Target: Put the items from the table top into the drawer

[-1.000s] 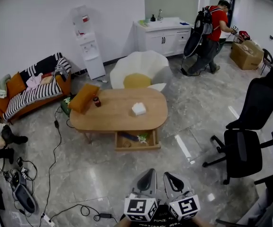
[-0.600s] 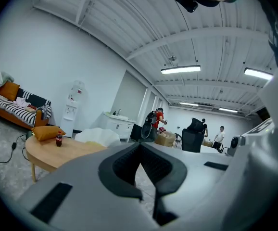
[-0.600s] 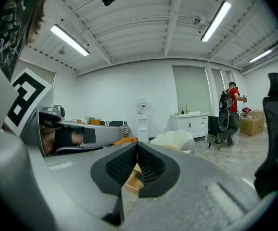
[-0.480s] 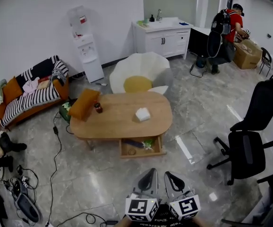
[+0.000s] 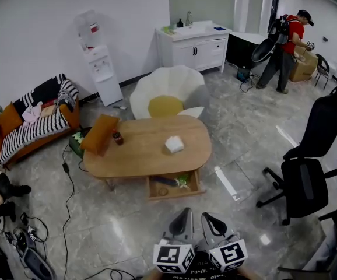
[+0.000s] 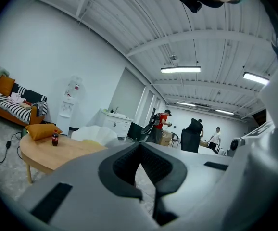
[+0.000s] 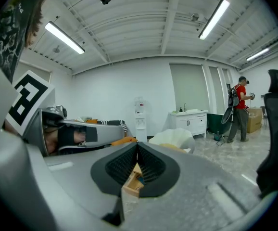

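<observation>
While the person stands well apart from the work, both tools are carried low and side by side at 6 o'clock of the head view. The left hand-held gripper has its jaws together with nothing between them, and the right hand-held gripper is closed and empty as well. I think this is sensible, because nothing is near enough to take. Past the bare floor, at 12 o'clock, the drawer stands pulled out from under the near edge of the wooden surface. It opens toward the person and already holds a few small things, so I judge it ready to receive more. On the surface, the white box lies a little toward 3 o'clock from the middle. The small bottle stands upright near the 9 o'clock end, just beside an orange cushion that leans on that edge. These items are not yet in the drawer, so the task is at its approach step. Behind the surface is a white petal-shaped chair, and at 1 o'clock, far away, a person in red is busy with boxes.
</observation>
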A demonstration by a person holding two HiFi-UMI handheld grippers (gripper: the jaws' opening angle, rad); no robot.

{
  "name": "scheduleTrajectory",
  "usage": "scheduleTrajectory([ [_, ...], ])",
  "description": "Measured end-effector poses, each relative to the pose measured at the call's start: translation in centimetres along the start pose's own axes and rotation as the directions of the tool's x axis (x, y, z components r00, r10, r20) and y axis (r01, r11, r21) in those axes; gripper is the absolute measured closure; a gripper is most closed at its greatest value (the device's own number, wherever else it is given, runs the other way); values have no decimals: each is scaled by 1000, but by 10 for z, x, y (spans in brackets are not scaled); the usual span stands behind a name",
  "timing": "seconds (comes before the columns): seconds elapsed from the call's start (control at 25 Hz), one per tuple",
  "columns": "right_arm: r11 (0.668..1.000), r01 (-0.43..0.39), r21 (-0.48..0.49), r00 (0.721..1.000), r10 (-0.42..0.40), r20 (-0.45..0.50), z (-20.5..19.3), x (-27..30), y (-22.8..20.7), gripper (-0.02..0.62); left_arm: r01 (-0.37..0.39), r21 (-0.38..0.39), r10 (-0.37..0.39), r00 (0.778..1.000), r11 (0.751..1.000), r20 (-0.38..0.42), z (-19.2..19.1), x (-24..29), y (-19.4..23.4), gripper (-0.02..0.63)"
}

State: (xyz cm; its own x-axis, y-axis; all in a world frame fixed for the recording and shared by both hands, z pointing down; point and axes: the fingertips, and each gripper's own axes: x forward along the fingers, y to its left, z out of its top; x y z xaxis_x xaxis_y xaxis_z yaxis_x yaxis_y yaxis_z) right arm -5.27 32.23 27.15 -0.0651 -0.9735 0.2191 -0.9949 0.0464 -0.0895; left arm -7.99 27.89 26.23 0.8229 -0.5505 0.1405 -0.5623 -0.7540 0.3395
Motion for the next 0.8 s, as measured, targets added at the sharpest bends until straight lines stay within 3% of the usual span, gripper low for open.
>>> scheduleTrajectory([
  [0.36,999,-17,-36,1000,17,-8,2,14,-8,598,-17,-22,18,999,1000,37,9,8,11,597],
  [0.8,994,-106,-33,994,104,-45,6,68,-35,598,-90,-16,91,995,996,31,14,54,39,597],
])
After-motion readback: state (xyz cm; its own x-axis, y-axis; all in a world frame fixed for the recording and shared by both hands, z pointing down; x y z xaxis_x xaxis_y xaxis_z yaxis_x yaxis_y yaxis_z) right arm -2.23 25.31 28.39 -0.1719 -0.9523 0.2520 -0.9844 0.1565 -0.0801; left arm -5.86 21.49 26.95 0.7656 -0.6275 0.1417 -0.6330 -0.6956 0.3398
